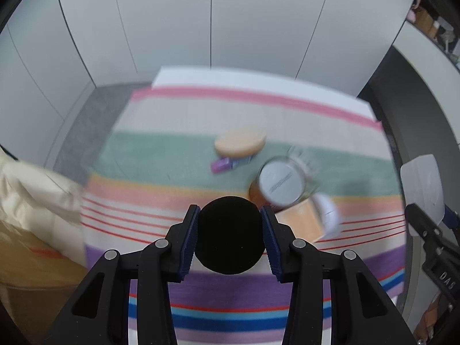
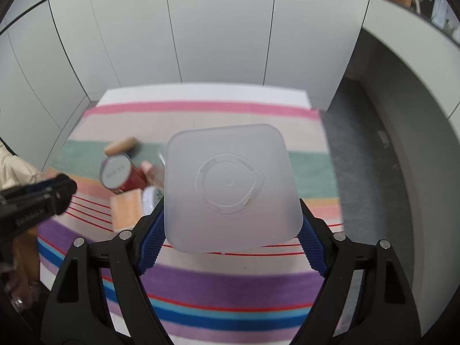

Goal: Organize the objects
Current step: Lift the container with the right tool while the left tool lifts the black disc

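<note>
Frosted square container (image 2: 230,187), underside up, between right tool (image 2: 230,230) pads.

Left gripper (image 1: 230,231) frame: matte black plastic arms with triangular cut-outs
Right gripper (image 2: 232,238) frame: same black linkage
Pads: ribbed blue strips lining the jaws
Fasteners: round silver pivot screws, four per gripper
Markings: white lettering on the housing, blurred
Sleeve (image 1: 34,189): cream fabric, left edge

Both your wrist cameras look steeply down along their fingers at the striped, multicoloured tablecloth (image 1: 161,172) (image 2: 201,284) from close above; both share the grey-lidded cylindrical jar (image 1: 281,182) (image 2: 116,171).
</note>
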The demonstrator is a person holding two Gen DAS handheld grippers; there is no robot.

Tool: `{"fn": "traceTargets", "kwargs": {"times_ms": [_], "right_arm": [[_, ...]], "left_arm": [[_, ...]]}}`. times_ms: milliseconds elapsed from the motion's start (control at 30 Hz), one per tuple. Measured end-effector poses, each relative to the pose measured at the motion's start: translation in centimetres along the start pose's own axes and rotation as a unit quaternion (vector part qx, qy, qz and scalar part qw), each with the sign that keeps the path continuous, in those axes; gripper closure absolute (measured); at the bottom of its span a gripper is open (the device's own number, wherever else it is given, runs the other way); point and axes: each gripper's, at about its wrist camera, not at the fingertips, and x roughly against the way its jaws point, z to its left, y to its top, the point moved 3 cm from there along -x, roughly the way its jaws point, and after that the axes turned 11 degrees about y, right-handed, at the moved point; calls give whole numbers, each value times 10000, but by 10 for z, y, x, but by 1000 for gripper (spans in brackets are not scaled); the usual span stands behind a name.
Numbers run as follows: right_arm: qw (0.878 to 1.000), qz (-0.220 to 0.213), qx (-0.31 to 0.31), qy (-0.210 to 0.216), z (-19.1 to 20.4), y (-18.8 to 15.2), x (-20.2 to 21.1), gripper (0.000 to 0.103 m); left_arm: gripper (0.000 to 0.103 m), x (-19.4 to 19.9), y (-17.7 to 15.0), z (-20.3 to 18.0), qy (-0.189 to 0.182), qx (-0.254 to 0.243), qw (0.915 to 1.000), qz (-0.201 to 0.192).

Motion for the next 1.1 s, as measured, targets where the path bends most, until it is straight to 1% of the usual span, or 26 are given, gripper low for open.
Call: {"fn": "traceTargets", "kwargs": {"times_ms": [167, 233, 300, 400, 533, 600, 700, 1100], "right_arm": [[9997, -225, 64, 6, 8, 18, 57, 19], [9994, -353, 70, 14, 11, 26, 81, 19], [9990, -436, 74, 28, 14, 34, 103, 19], [9984, -547, 90, 64, 18, 45, 135, 19], [9975, -686, 157, 107, 24, 52, 170, 19], [9973, -715, 154, 102, 25, 52, 180, 19], [9969, -748, 166, 151, 27, 47, 194, 19], [9959, -898, 126, 35, 33, 30, 219, 19]], "left_arm": [[59, 64, 22, 5, -17, -78, 9994, -344], [59, 89, 28, 5, 12, -95, 9992, -393], [59, 108, 33, 6, 107, -81, 9992, -367], [59, 136, 39, 10, 147, -70, 9991, -399], [59, 174, 40, 16, 267, -105, 9977, -615], [59, 188, 37, 18, 355, -131, 9966, -733], [59, 201, 32, 20, 333, -136, 9965, -750], [59, 237, 11, 27, 312, -231, 9954, -871]]}}
